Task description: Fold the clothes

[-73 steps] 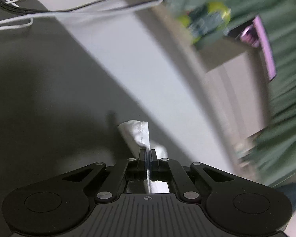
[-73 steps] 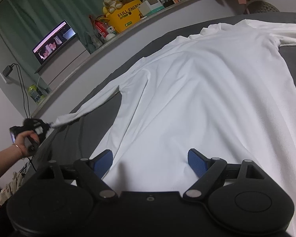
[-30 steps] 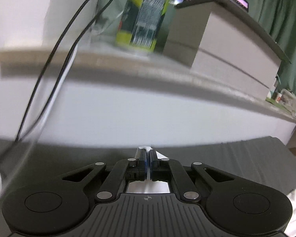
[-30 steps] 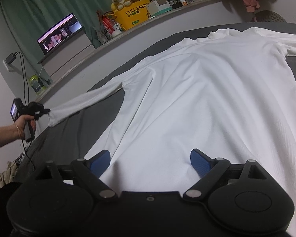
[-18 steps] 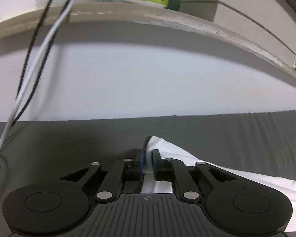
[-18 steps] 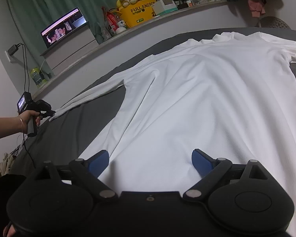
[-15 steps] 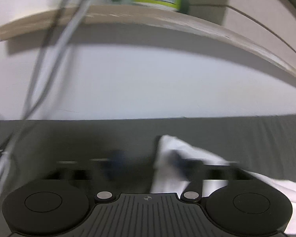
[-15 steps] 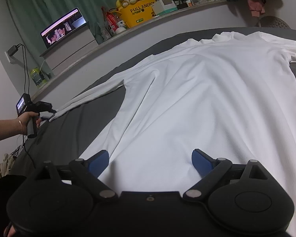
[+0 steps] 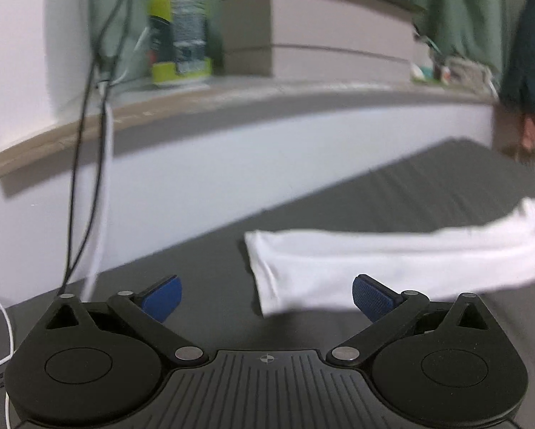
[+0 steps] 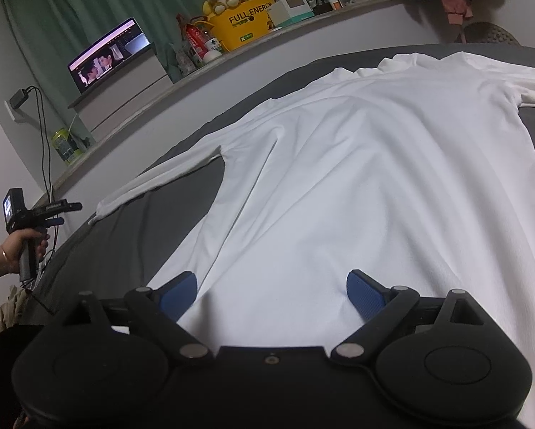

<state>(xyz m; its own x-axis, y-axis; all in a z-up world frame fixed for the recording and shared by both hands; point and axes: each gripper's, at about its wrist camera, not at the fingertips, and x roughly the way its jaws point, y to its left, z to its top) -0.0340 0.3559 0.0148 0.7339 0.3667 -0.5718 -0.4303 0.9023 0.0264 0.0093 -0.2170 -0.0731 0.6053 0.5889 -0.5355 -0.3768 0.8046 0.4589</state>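
On the dark grey bed (image 10: 131, 236) we have the white long-sleeved shirt (image 10: 356, 186) spread flat, collar toward 1 o'clock in the right wrist view and hem running under our right hand-held gripper (image 10: 271, 295) at 6 o'clock. Its blue pads stand spread over the hem; we see them pinching nothing.

Left sleeve (image 10: 160, 180) lies stretched straight out toward 9 o'clock, cuff near the bed's edge. In the left wrist view the sleeve cuff (image 9: 267, 271) rests flat on the cover, just ahead of the left hand-held gripper (image 9: 265, 295), toward 12 o'clock. That gripper's jaws are wide apart, the cuff lying between and ahead of them, free of both pads. The person's hand (image 10: 20, 246) carries this gripper at 9 o'clock in the right view, just off the cuff.

The other sleeve runs off frame at 3 o'clock; its lie we cannot tell.

Progress, as we judge it: the laying-out stage looks done on the left side, the body smooth apart from a few soft ridges near the armpit. No fold is made yet. Left to do: sleeves brought in over the body, sides folded, then hem brought up toward the collar.

Shelf (image 10: 181, 82) at 11 o'clock holds a green can (image 9: 179, 32), laptop (image 10: 108, 53) and yellow box (image 10: 244, 23), all clear of the work.
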